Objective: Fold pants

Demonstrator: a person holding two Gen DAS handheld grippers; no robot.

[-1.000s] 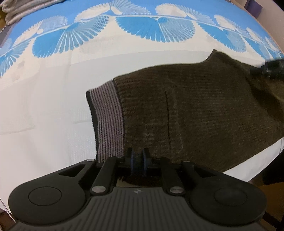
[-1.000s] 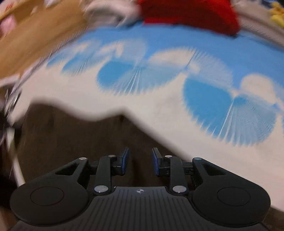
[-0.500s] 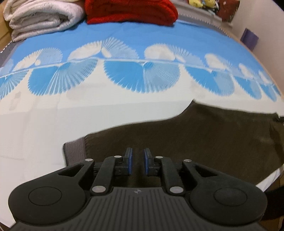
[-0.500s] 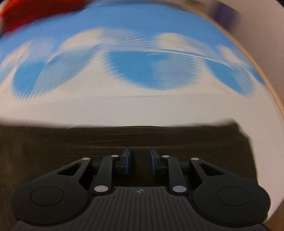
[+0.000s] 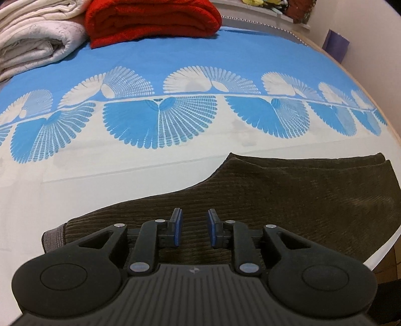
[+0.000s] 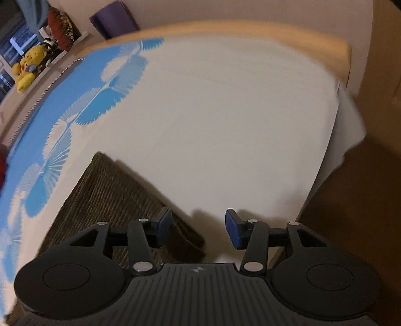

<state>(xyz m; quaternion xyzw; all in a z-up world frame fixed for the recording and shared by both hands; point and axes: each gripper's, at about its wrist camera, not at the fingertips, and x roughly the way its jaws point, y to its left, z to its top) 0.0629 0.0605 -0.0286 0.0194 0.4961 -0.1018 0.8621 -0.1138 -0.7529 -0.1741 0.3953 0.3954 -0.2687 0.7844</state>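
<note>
Dark brown corduroy pants (image 5: pixel 288 200) lie flat on the bed, folded in two layers, with the grey ribbed waistband (image 5: pixel 54 237) at the left near edge. My left gripper (image 5: pixel 193 229) is open and empty just above the pants near the waistband. In the right wrist view the pants' right end (image 6: pixel 110 198) lies at lower left. My right gripper (image 6: pixel 198 230) is wide open and empty, over the white sheet just past the pants' corner.
The bed sheet (image 5: pixel 175 50) is blue and white with fan patterns. A red folded blanket (image 5: pixel 150 20) and white folded bedding (image 5: pixel 35 42) lie at the far side. The bed's right edge (image 6: pixel 333 140) drops to the floor. Plush toys (image 6: pixel 27 67) sit on a shelf.
Both grippers have let go of the pants and opened wider. The left one drew back and tilted up. The right one swung right towards the bed's edge.
</note>
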